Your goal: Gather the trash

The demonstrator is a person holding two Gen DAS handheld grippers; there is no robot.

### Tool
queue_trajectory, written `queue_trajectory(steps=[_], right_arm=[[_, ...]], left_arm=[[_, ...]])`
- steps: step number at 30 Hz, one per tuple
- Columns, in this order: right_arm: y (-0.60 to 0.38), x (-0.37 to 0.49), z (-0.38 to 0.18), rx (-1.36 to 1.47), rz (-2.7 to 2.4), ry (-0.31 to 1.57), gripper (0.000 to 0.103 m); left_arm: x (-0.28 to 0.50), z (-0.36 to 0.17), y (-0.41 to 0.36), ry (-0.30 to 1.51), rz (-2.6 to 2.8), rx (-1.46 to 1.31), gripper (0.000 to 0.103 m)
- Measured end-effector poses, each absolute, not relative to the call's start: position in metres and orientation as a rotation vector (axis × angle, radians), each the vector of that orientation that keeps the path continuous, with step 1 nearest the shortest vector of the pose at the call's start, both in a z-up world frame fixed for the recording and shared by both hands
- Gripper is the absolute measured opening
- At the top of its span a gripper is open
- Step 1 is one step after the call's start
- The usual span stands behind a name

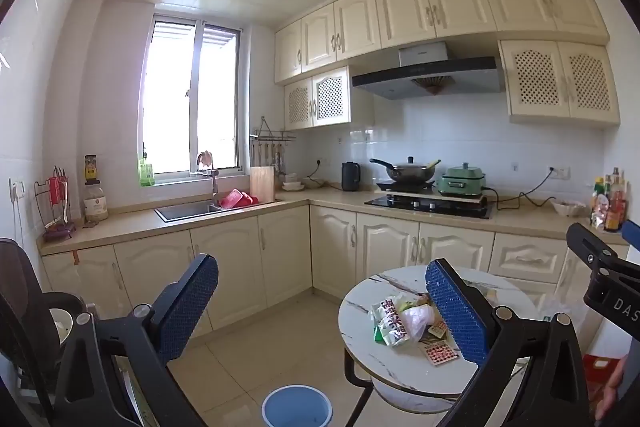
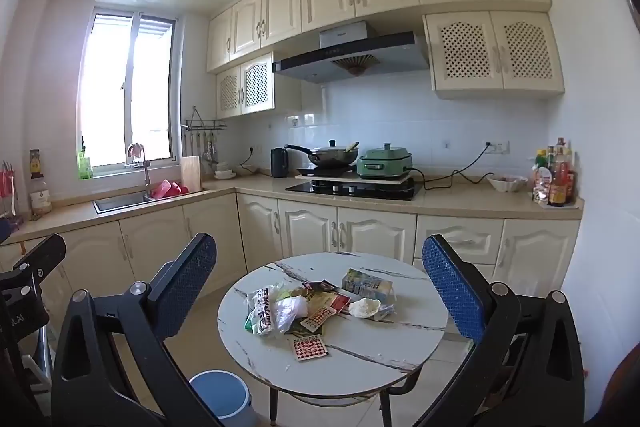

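Observation:
A pile of trash (image 2: 304, 307) lies on a round white marble table (image 2: 400, 343): a green and white snack wrapper (image 2: 262, 313), a crumpled clear bag (image 2: 290, 311), a carton (image 2: 366, 285), a white crumpled piece (image 2: 364, 307) and red dotted cards (image 2: 310, 347). The pile also shows in the left wrist view (image 1: 404, 323). A blue bin (image 1: 297, 407) stands on the floor left of the table, and it shows in the right wrist view (image 2: 220, 397) too. My left gripper (image 1: 320, 311) is open and empty, held above the floor. My right gripper (image 2: 320, 287) is open and empty, short of the table.
Cream kitchen cabinets and a beige counter (image 2: 460, 205) run along the back, with a sink (image 2: 124, 201), a stove with a wok (image 2: 332, 155) and a green cooker (image 2: 384, 161). A dark chair (image 1: 24, 307) stands at the left.

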State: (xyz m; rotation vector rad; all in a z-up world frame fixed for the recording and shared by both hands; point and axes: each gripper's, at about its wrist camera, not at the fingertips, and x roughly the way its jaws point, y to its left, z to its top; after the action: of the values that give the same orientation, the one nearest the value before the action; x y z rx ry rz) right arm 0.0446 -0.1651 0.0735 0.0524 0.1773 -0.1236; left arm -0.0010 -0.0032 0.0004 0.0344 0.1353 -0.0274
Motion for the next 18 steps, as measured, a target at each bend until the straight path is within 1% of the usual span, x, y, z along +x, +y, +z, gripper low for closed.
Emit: queue_trajectory(steps=[10, 18], right_arm=[[-0.156, 0.042, 0.073, 0.028, -0.101, 0.177, 0.103], [-0.160, 0.041, 0.073, 0.035, -0.100, 0.172, 0.103]], left_arm=[[0.004, 0.001, 0.010, 0.139, -0.005, 0.004, 0.102], [0.002, -0.002, 0.001, 0.136, 0.016, 0.008, 0.102]])
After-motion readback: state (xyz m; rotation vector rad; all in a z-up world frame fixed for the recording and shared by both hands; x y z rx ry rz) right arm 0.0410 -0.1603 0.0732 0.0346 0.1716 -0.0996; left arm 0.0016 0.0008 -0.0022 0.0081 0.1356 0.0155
